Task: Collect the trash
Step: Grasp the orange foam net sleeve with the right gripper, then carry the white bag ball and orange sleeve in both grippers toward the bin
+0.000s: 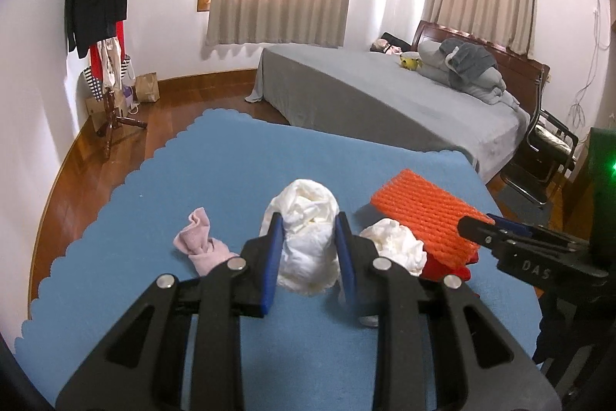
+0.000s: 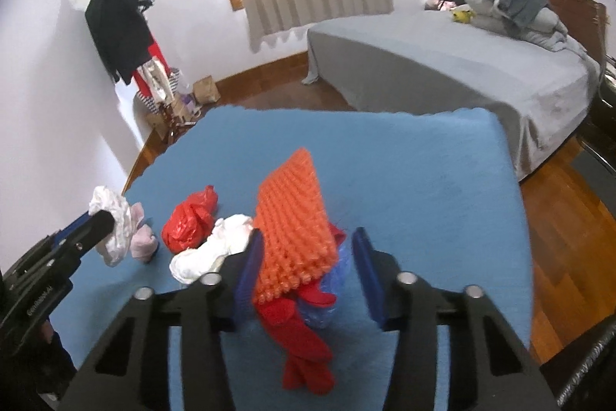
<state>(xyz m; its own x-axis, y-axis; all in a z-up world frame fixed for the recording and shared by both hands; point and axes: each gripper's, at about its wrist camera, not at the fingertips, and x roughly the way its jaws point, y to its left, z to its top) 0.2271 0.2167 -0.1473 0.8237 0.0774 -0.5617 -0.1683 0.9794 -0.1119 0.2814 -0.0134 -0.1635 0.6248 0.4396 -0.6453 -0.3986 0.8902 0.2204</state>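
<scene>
Left wrist view: my left gripper point(image 1: 308, 249) is clamped on a white crumpled bag point(image 1: 304, 249), lifted off the desk point(image 1: 192, 172). My right gripper point(image 2: 308, 268) straddles the orange foam net point(image 2: 294, 230); I can't tell if both pads press it. A second white wad point(image 1: 396, 249), pink cloth point(image 1: 198, 243) and red bag point(image 2: 188, 220) remain; I see no bin.

On the table point(image 2: 423, 180) lie two white crumpled plastic bags point(image 1: 308, 237), one orange foam net point(image 2: 292, 218), one red plastic bag point(image 2: 188, 222), one pink sock point(image 1: 198, 237), one red sock point(image 2: 304, 345) and one blue bubble-wrap piece point(image 2: 327, 299).
</scene>
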